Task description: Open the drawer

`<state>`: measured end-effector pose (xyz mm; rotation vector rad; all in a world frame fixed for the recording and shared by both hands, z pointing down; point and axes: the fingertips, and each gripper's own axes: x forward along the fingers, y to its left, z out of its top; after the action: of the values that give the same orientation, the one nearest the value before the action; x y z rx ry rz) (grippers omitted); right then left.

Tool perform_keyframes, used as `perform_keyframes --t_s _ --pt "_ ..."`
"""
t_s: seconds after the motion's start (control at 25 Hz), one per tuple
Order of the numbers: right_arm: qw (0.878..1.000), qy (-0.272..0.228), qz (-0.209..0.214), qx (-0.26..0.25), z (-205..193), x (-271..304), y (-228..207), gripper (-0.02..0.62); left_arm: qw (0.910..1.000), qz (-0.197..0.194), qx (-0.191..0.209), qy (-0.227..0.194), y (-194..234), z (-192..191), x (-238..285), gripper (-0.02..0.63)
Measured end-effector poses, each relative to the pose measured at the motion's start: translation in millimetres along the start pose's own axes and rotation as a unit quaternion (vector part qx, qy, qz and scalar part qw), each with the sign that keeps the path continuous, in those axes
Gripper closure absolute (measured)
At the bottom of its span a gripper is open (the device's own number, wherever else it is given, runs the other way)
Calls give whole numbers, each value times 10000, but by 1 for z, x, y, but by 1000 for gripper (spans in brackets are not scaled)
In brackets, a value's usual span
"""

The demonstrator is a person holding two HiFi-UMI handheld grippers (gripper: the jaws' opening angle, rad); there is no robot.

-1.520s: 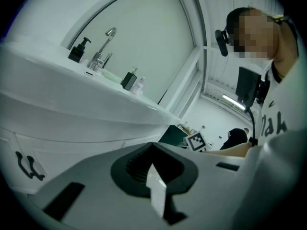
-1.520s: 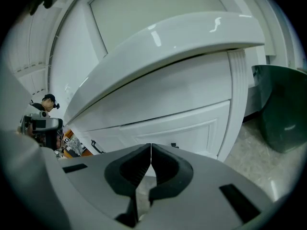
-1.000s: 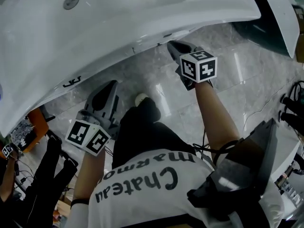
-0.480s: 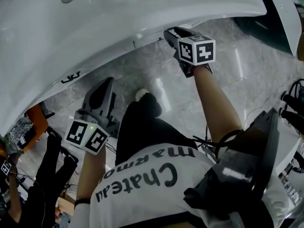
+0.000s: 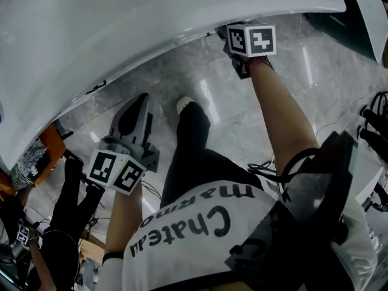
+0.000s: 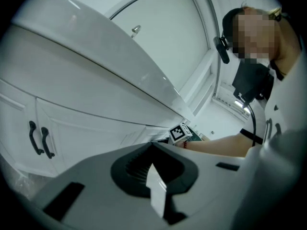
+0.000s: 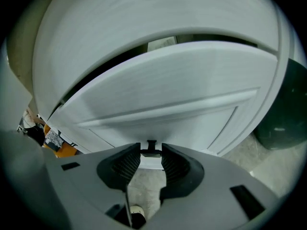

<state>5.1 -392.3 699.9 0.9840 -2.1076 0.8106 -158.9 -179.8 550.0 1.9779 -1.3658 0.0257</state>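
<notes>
Grey marble floor tiles (image 5: 327, 96) spread beneath a white vanity cabinet. Right claw (image 7: 151, 151) has its ribbed pads closed onto the small dark drawer handle (image 7: 151, 144), one pad against each end of it. That handle is fixed to the white panelled drawer front (image 7: 182, 90), and a dark gap shows between the front's top edge and the glossy white countertop (image 7: 144, 13) overhanging it. Left claw (image 6: 152, 147) is pressed together on nothing, held clear of the cabinet, facing two white doors with curved dark pulls (image 6: 39, 139).
</notes>
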Motion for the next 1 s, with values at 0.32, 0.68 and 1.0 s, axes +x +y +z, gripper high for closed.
perform_keyframes --t_s 0.32,0.68,1.0 --pt "9996 208 -157 69 -3 0 1 454 9999 -27 -134 60 -8 -8 -17 603" --pt "9993 331 -174 52 -3 0 3 456 9998 7 -197 7 -12 -11 -25 604" --pt "9981 609 -57 2 -16 -3 5 456 9998 203 -12 -68 -8 10 -26 604"
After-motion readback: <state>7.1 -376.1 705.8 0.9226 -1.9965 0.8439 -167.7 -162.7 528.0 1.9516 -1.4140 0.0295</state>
